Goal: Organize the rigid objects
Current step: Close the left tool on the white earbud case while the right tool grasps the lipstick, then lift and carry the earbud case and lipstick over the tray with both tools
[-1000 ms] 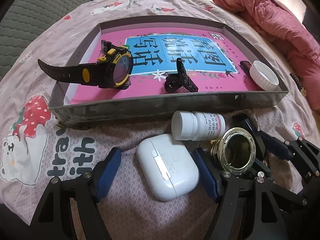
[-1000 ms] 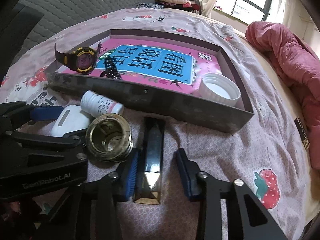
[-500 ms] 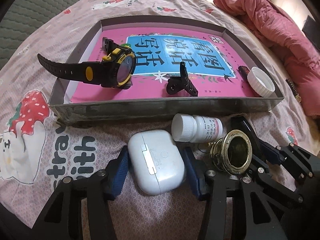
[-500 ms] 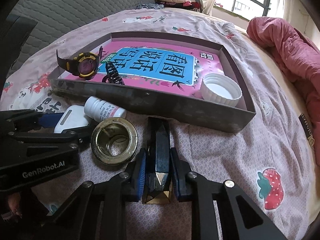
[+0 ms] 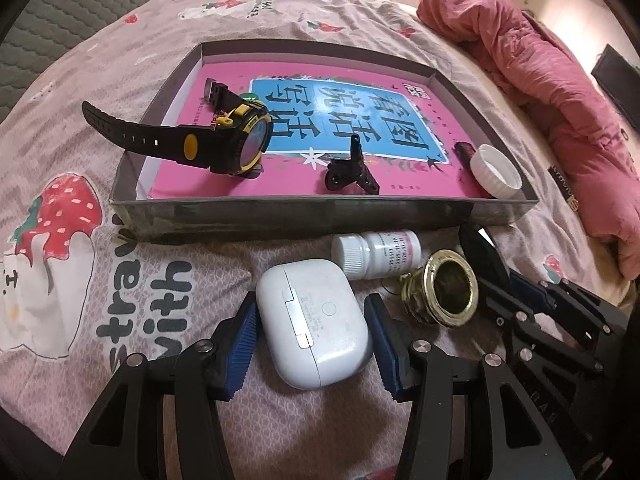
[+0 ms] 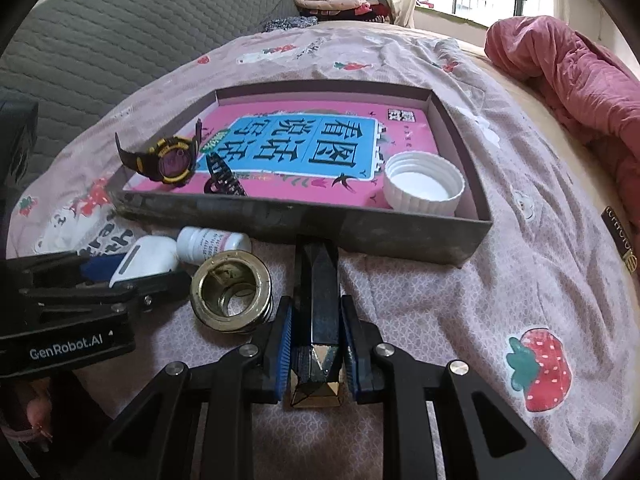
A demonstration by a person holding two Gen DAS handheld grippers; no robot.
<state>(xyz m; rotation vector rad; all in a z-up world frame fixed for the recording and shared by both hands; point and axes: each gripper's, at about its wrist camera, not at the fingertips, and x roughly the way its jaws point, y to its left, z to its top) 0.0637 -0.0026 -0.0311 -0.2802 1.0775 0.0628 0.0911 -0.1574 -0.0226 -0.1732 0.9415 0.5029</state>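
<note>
Both grippers closed since earlier: left (image 5: pixel 312 336) on earbud case (image 5: pixel 312 320), right (image 6: pixel 316 340) on lipstick (image 6: pixel 316 304).

Left tongs (image 5: pixel 312 332): angled steeply down toward the bed, both black arms spread in a V from the lower edge of the left wrist view. Blue ribbed pads (image 5: pixel 241 342) sit against the two sides of the white earbud case (image 5: pixel 314 322); jaws have just been closing on it, the case between them.

Right tongs (image 6: pixel 315 350): also pitched steeply down, jaws drawn in tight, blue pads (image 6: pixel 285 346) pressed on both flanks of the dark faceted bar (image 6: pixel 316 312).

The two tongs work side by side, close together; each shows in the other's view.
</note>
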